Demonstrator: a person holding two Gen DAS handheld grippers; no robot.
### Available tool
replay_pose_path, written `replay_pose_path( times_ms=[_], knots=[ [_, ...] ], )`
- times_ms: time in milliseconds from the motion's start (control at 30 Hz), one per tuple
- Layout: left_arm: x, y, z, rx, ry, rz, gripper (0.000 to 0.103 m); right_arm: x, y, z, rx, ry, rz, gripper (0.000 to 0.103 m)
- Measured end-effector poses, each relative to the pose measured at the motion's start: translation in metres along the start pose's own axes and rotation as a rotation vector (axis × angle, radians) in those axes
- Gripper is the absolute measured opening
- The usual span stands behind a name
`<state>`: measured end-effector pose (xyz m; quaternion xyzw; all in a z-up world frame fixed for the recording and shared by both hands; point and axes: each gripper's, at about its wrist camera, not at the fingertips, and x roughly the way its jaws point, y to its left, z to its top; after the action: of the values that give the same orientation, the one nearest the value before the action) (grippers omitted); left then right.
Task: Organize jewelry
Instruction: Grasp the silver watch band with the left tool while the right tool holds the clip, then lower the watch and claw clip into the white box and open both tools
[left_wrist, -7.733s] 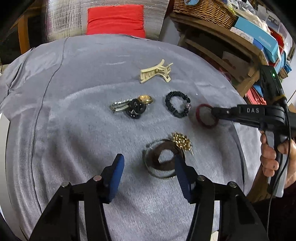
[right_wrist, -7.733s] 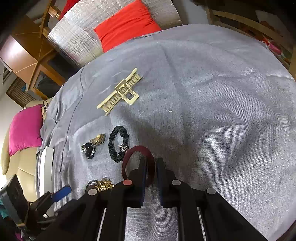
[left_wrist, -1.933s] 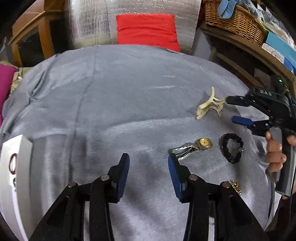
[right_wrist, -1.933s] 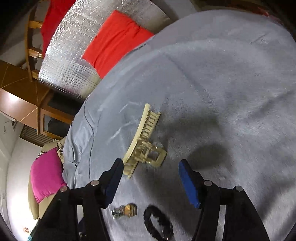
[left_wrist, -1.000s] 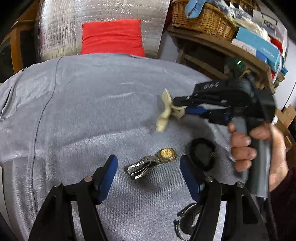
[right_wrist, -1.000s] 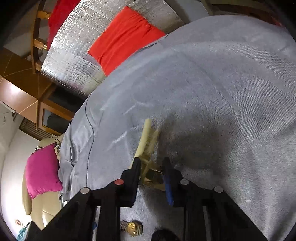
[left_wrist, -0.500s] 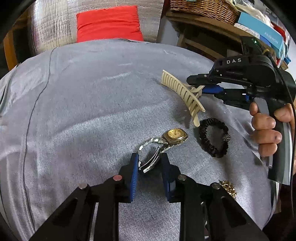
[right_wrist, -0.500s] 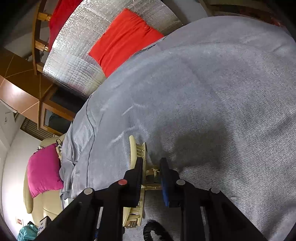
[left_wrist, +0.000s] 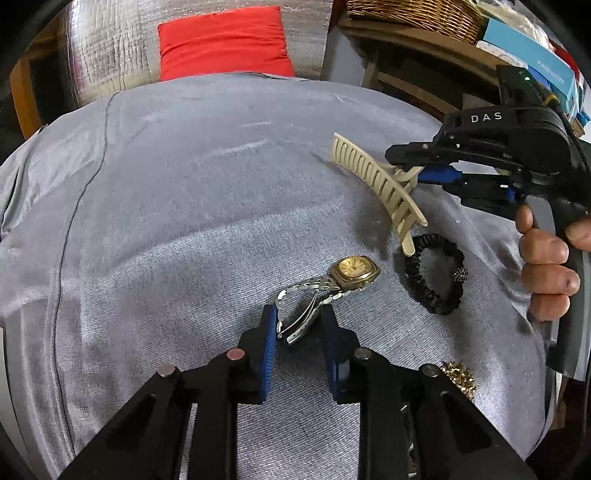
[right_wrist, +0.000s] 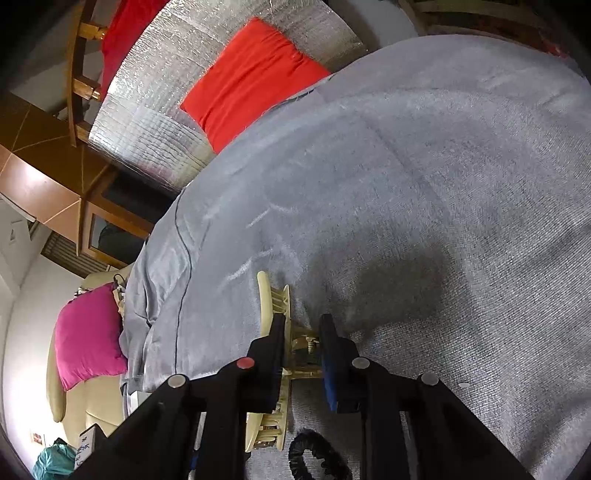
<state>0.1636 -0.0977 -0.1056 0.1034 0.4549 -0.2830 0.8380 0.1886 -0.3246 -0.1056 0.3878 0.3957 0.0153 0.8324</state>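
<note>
In the left wrist view we saw our left gripper (left_wrist: 298, 325) low over the grey cloth (left_wrist: 184, 229) that covered the counter, its jaws clamped on the metal band of the gold-faced watch (left_wrist: 328, 286); the watch face lay on the cloth just beyond the blue pads. That same view showed our right gripper (left_wrist: 424, 173) from outside, gripped by a hand (left_wrist: 550, 269), with the cream hair claw (left_wrist: 380, 192) held at its hinge and tilted, its lower teeth reaching just above the black scrunchie (left_wrist: 436, 273). A gold brooch (left_wrist: 458, 376) sat at the near right edge, partly hidden behind the left gripper's frame.

The right wrist view gave us what the other could not: the right gripper (right_wrist: 302, 332) seen along its fingers, jaws closed on the hair claw (right_wrist: 271, 302) around its spring, the comb running up and down to the left of the pads. Only a part of the scrunchie (right_wrist: 314, 454) showed at the bottom. The watch and brooch were out of that view. It did show a red cushion (right_wrist: 255, 77) and a pink cushion (right_wrist: 88, 336) beyond the cloth (right_wrist: 443, 184).
</note>
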Motion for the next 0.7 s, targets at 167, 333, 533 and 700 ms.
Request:
replay_pose_path(
  times_ms=[167,333,533,700],
  knots=[
    [-0.011,-0.001,0.002,-0.031,-0.047,0.046,0.022,-0.008,0.009,-0.001,-0.006,-0.012,0.034,0.02],
    [-0.046,0.003,0.003,-0.066,-0.132,0.056,0.017,-0.017,0.027,-0.006,-0.025,-0.023,0.091,0.02],
    [-0.073,0.02,-0.012,-0.103,-0.159,0.109,0.015,-0.024,0.054,-0.02,-0.065,-0.026,0.138,0.02],
    [-0.099,0.043,-0.026,-0.146,-0.185,0.128,0.015,-0.026,0.066,-0.034,-0.085,-0.007,0.154,0.02]
  ],
)
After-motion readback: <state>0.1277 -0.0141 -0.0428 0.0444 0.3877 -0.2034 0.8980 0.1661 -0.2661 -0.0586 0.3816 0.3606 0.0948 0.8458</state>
